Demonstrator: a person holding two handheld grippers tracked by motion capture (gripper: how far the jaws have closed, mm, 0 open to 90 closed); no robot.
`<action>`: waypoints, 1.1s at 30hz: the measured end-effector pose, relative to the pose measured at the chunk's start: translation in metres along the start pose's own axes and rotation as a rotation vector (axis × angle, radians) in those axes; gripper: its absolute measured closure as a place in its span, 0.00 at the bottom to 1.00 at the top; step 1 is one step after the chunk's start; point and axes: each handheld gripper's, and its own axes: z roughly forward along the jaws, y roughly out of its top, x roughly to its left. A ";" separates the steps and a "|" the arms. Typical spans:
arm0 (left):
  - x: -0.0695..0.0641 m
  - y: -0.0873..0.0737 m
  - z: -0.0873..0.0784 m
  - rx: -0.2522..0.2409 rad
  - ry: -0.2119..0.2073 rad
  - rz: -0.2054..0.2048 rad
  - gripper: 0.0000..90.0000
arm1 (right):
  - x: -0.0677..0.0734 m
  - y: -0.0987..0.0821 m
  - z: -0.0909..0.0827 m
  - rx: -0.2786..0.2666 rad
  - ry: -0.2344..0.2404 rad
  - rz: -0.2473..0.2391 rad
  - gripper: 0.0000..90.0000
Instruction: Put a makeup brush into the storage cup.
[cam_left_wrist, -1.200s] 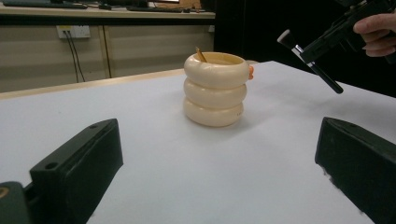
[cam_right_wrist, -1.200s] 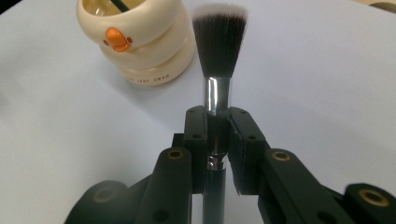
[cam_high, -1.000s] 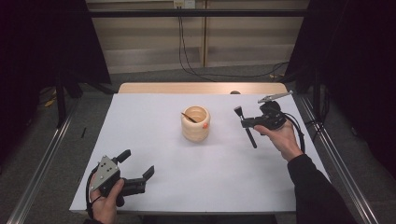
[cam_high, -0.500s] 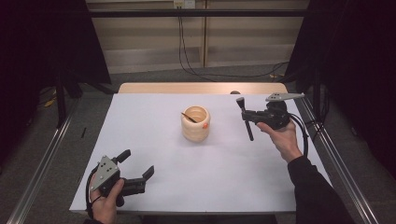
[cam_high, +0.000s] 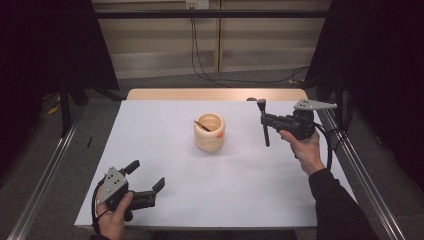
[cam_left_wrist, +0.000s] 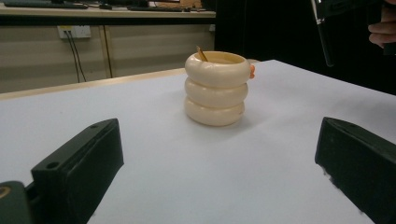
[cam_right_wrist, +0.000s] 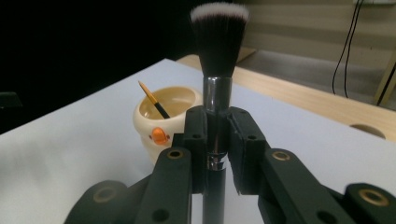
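While the left gripper (cam_high: 145, 182) rests with jaws apart at the near left corner, the cup (cam_high: 209, 132) stands mid-table, just left of the brush (cam_high: 264, 125) that the nearer right gripper (cam_high: 272, 120) clamps upright, bristles up, handle hanging down.

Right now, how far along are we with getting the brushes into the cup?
Done: one thin brush already leans inside the cup. In hand: the right tongs are shut on the makeup brush, held bristles up in the air to the right of the cup, not yet over it. Left: carry it over the cup and drop it in. The left tongs rest open near the table's front edge, holding nothing.
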 end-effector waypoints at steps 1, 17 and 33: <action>0.000 0.000 0.000 -0.001 0.000 -0.001 0.01 | 0.000 0.001 -0.001 -0.012 -0.001 -0.007 0.87; 0.000 0.000 0.000 0.000 0.001 0.001 0.01 | -0.001 0.002 -0.014 -0.169 0.024 0.020 0.87; 0.000 0.000 -0.001 0.000 -0.002 0.002 0.01 | 0.006 0.004 -0.012 -0.164 0.041 -0.013 0.87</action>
